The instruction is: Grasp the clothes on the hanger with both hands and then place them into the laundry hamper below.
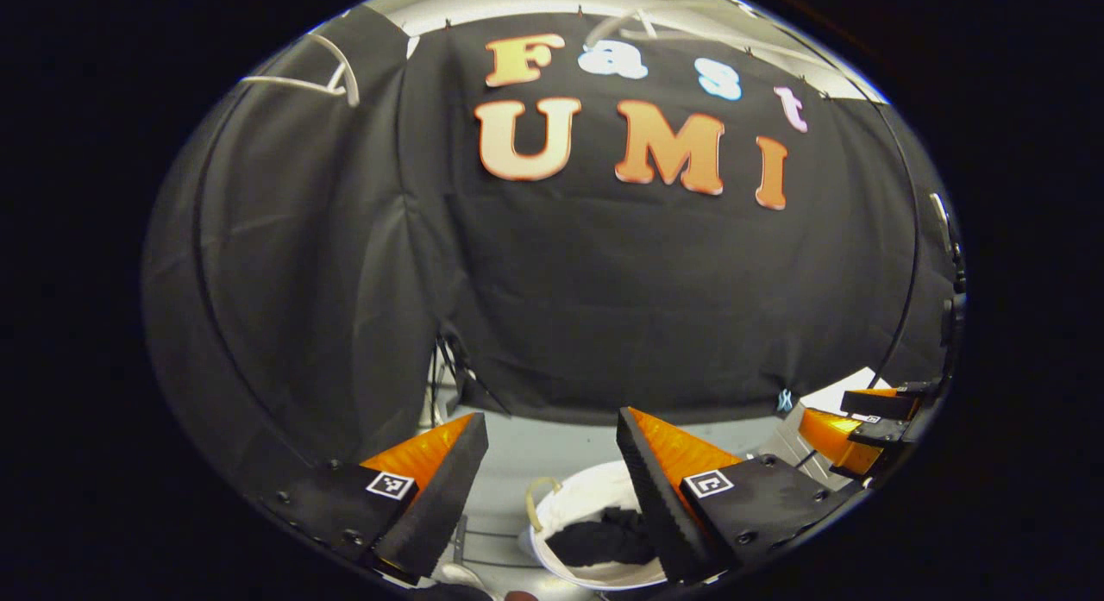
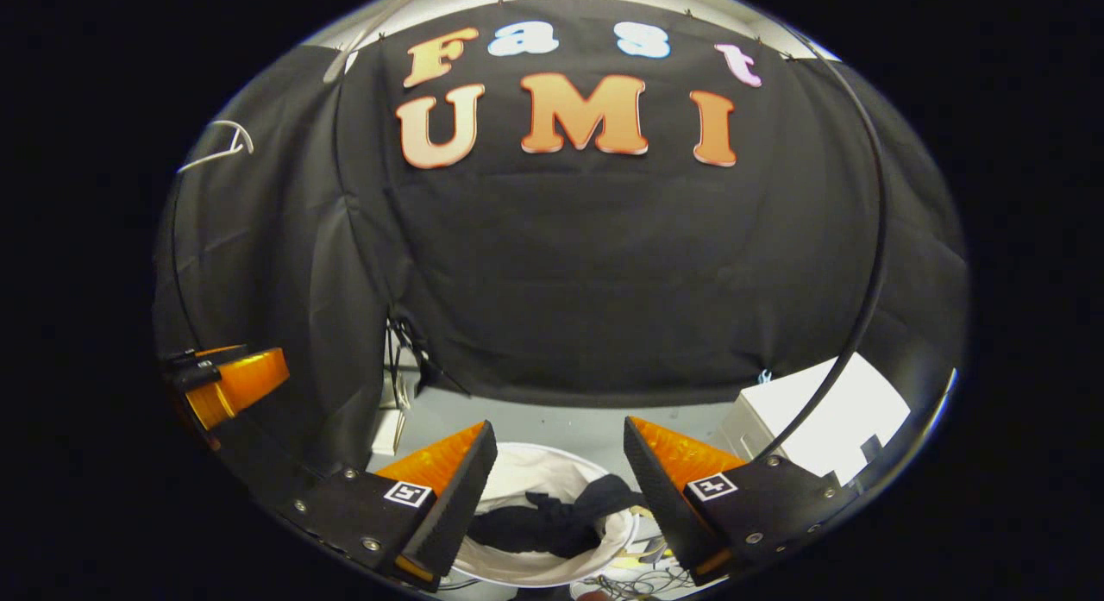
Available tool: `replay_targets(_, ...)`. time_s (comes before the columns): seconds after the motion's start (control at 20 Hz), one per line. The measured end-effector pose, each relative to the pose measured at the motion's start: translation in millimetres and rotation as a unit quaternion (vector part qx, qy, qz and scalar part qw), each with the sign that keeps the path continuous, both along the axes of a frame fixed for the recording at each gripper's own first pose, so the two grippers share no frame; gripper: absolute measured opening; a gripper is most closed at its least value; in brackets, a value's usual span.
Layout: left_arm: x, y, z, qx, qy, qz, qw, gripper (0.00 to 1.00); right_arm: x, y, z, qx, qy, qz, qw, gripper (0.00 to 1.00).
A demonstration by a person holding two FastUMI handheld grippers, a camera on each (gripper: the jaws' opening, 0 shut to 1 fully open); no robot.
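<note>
No readable text, brand or number stands on any thing here. Each finger of the left gripper point(image 1: 552, 489) and of the right gripper point(image 2: 561, 489) carries a small square black-and-white marker, at about 7 and 5 o'clock in each view; these are patterns, not letters.

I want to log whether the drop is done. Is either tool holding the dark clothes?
No: the dark clothes lie in the white hamper, and both tools, right tool and left tool, hang open above.
</note>
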State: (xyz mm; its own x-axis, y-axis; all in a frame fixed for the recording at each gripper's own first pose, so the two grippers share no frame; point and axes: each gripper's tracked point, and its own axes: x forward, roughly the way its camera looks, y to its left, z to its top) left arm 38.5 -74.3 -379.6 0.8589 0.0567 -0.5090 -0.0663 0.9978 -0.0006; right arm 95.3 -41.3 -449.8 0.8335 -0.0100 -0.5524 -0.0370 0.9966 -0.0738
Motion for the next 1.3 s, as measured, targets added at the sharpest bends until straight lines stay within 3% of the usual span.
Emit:
replay_targets(0.35,-19.0,68.4,151.8,0.045,-0.133,0.034,0.99,1.0,-23.6,21.1,155.1,-0.01,-0.11,0.015,0.994,0.92)
replay_targets(0.4,-22.1,76.2,172.1,0.049,-0.148,0.037,0.987,0.94,-26.5,23.1,175.9,-0.012,-0.124,0.019,0.992,0.85)
replay_targets(0.45,-26.3,83.5,190.4,0.051,-0.16,0.04,0.985,0.94,-30.2,25.8,197.6,-0.012,-0.136,0.023,0.99,0.92)
replay_targets(0.6,-40.8,97.2,230.8,0.055,-0.186,0.045,0.98,0.94,-40.7,32.2,250.0,-0.016,-0.167,0.035,0.985,0.92)
replay_targets(0.65,-45.5,102.9,243.1,0.062,-0.196,0.046,0.977,0.94,-42.4,32.6,267.7,-0.021,-0.178,0.036,0.983,0.98)
replay_targets(0.7,-47.3,107.9,253.0,0.068,-0.203,0.046,0.976,0.94,-42.9,31.8,279.7,-0.023,-0.187,0.038,0.981,0.98)
replay_targets(0.75,-49.0,110.9,262.9,0.067,-0.209,0.045,0.975,0.94,-46.0,33.6,291.0,-0.024,-0.193,0.039,0.98,0.92)
replay_targets(1.3,-72.2,126.6,340.5,0.064,-0.25,0.047,0.965,0.94,-74.0,50.4,375.9,-0.011,-0.239,0.054,0.97,0.91)
